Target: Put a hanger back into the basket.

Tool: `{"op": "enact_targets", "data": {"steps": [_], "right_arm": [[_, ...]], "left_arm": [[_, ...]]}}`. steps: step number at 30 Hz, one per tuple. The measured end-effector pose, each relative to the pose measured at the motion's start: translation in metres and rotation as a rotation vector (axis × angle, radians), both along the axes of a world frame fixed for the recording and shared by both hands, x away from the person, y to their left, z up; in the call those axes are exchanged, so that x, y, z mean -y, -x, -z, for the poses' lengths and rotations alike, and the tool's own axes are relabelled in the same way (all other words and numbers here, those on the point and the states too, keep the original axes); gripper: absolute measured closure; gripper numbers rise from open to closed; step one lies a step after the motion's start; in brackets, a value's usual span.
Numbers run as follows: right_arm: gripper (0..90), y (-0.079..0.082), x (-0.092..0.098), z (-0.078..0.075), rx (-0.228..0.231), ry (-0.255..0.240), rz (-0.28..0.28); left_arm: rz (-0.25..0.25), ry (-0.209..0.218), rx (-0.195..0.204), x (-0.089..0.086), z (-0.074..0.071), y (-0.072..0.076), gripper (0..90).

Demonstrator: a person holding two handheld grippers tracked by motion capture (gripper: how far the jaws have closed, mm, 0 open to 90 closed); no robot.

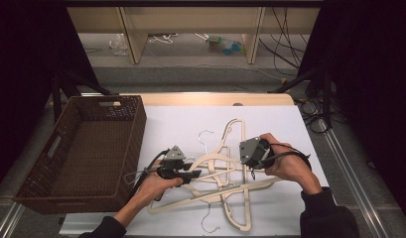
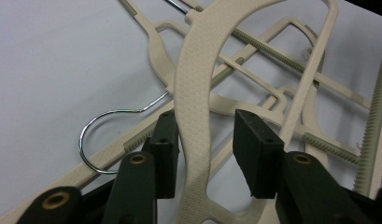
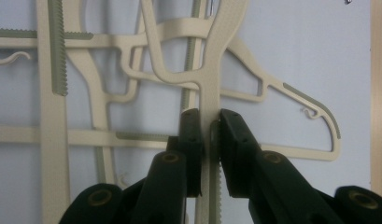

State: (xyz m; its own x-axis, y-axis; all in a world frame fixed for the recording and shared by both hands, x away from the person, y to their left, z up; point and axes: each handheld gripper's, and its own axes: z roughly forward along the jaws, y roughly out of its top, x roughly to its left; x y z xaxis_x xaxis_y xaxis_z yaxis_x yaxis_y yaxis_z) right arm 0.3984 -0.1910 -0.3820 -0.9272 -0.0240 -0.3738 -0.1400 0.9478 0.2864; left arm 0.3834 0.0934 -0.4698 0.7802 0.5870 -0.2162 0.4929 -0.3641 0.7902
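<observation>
at the table's centre, a pile of cream hangers [image 1: 225, 171] lies crossed on the white sheet, with a brown basket [image 1: 86, 153] at its 9 o'clock. the right gripper [image 3: 210, 122] is clamped on one hanger's bar. the left gripper [image 2: 205, 140] straddles a textured hanger arm [image 2: 194, 93], partly open, one pad touching, the other clear.

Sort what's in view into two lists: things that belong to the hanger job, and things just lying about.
In the job:
- pile of cream hangers
- right gripper, shut on one hanger's arm
- left gripper, jaws astride another hanger's arm, one pad touching, not clamped
- brown wicker basket, probably where they go

Lying about:
- bottles and white cord on the floor beyond the table
- cables on the right
</observation>
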Motion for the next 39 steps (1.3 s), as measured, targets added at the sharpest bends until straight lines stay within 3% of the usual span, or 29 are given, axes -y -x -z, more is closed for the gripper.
{"op": "enact_targets", "data": {"steps": [6, 14, 17, 24, 25, 32, 33, 36, 39], "right_arm": [[79.8, 0.0, 0.002, -0.001, 0.015, -0.005, -0.017], [79.8, 0.001, 0.005, 0.0, 0.022, 0.008, -0.037], [79.9, 0.002, 0.007, 0.0, 0.013, 0.011, -0.031], [79.9, 0.002, 0.008, 0.001, 0.022, 0.021, -0.058], [79.9, 0.003, 0.008, 0.001, 0.007, 0.023, -0.046], [79.8, 0.003, 0.009, 0.002, 0.017, 0.029, -0.078], [79.9, 0.004, 0.009, 0.003, 0.011, 0.034, -0.074], [80.0, 0.006, 0.008, 0.003, 0.01, 0.041, -0.062], [80.2, 0.006, 0.006, 0.004, 0.011, 0.031, -0.091]], "left_arm": [[0.021, 0.082, -0.082, -0.009, -0.007, -0.003, 70.8], [0.044, 0.144, -0.15, -0.014, -0.013, -0.002, 78.2], [0.059, 0.189, -0.173, -0.014, -0.017, 0.0, 79.4], [0.094, 0.213, -0.199, -0.015, -0.021, 0.005, 82.4], [0.111, 0.219, -0.204, -0.014, -0.023, 0.007, 82.8], [0.133, 0.214, -0.203, -0.012, -0.026, 0.013, 84.1], [0.142, 0.198, -0.196, -0.012, -0.027, 0.013, 83.9], [0.157, 0.207, -0.197, -0.01, -0.027, 0.013, 83.0], [0.168, 0.187, -0.19, -0.005, -0.028, 0.013, 81.9]]}}
